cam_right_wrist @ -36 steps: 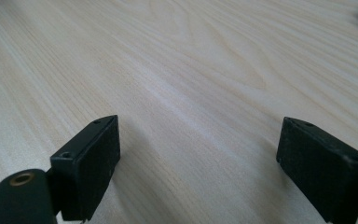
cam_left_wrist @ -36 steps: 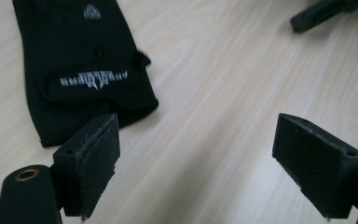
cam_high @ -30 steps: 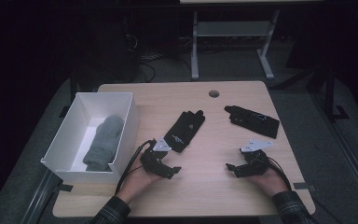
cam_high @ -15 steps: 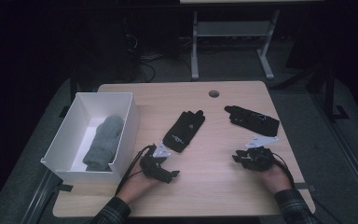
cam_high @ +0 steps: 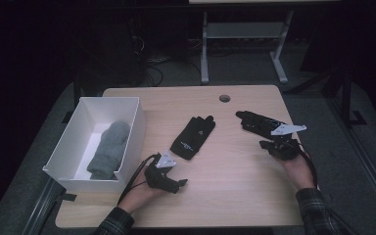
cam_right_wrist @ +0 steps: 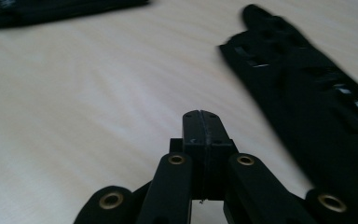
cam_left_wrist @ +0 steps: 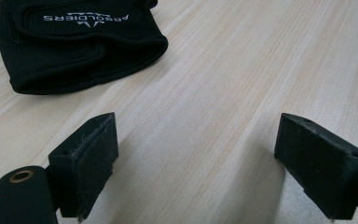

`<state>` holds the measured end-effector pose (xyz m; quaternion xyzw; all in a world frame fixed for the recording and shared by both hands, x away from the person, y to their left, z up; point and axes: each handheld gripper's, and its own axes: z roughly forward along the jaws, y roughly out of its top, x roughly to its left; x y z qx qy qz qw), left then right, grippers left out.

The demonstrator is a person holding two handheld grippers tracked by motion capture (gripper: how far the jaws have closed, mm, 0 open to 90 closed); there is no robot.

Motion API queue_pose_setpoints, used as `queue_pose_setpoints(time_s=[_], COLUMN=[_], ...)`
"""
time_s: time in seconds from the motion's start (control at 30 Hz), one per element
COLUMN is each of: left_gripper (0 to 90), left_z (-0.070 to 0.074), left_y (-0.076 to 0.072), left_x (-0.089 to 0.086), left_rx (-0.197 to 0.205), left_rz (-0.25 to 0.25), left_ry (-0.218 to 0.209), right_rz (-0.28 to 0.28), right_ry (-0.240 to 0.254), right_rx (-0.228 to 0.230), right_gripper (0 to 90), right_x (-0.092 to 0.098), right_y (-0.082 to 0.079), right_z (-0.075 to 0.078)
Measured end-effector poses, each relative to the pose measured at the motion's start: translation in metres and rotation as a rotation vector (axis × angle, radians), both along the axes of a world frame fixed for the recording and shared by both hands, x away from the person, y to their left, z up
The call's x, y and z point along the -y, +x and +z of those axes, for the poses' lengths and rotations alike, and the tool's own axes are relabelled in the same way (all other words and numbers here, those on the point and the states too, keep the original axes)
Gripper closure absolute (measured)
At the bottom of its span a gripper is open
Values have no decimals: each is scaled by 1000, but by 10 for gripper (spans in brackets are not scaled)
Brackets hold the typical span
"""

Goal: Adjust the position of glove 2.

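Two black gloves: both lie flat on the wooden surface (cam_high: 235, 196), well apart from each other.
Right glove (cam_high: 257, 122): right of centre in the high view, lying slantwise with its fingers toward the upper left; in the right gripper view it runs down the right side of the frame, blurred.
Right gripper (cam_high: 266, 144): just below that glove in the high view, held in the person's right hand (cam_high: 296, 169); whether it touches the glove cannot be told.
Right gripper jaws: pressed flat together with nothing between them, seen in the right gripper view (cam_right_wrist: 201, 122); they have just been closing.
Middle glove (cam_high: 194, 137): centre of the high view, fingers toward the top, cuff toward the bottom; white lettering shows on the cuff in the left gripper view (cam_left_wrist: 81, 42), at the upper left of that frame.
Left gripper (cam_high: 182, 183): lower centre-left of the high view, below the middle glove's cuff and clear of it, held in the left hand (cam_high: 139, 193).
Left gripper jaws: wide apart over bare wood in the left gripper view (cam_left_wrist: 200, 163), nothing between them.
White box (cam_high: 132, 134): at the left edge of the surface, open on top.
Grey mitten (cam_high: 108, 149): lying lengthwise inside the box.
Round hole (cam_high: 224, 98): near the far edge of the surface, upper centre.
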<state>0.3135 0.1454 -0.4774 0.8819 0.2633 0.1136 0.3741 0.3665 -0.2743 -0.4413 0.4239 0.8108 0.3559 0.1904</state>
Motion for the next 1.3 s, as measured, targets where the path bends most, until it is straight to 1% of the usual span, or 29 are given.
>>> queue_pose_setpoints(time_s=[0.03, 0.1, 0.27, 0.3, 0.47, 0.6, 0.63, 0.73, 0.77, 0.83, 0.97, 1.13, 1.3], left_gripper=[127, 126, 125, 125, 125, 126, 126, 125, 125, 125, 125, 126, 126], left_z=[0, 0, 0, 0, 0, 0, 0, 0, 0, 0, 0, 0, 0], left_y=[0, 0, 0, 0, 1, 1, 1, 1, 1, 1, 1, 1, 1], left_x=[0, 0, 1, 1, 1, 1, 1, 1, 1, 1, 1, 1, 1], left_rx=[0, -1, -1, -1, -1, -1, -3, -4, -4, -4, -5, -5, -5], left_rz=[0, -1, 2, 1, -2, -2, -3, -4, -6, -7, -7, -7, -12], left_ry=[0, -1, -4, -2, -4, -4, -2, -1, 0, 1, 1, 0, 2], right_rz=[-21, -62, -127, -142, -183, -208, -208, -207, -206, -199, -182, -143, -95], right_ry=[6, -2, 17, 13, -16, -21, -25, -65, -74, -75, -88, -51, -51], right_rx=[5, 22, 33, 35, 36, 15, 14, -6, -4, -11, -27, -59, -76], right_gripper=[900, 900, 900, 900, 900, 900, 900, 900, 900, 900, 900, 900, 900], right_x=[4, 11, 27, 28, 34, 41, 41, 41, 41, 41, 37, 36, 32], right_y=[4, 11, 28, 30, 39, 44, 44, 46, 47, 47, 46, 45, 40], right_z=[0, 0, -3, -3, -8, -14, -15, -22, -25, -28, -29, -28, -27])
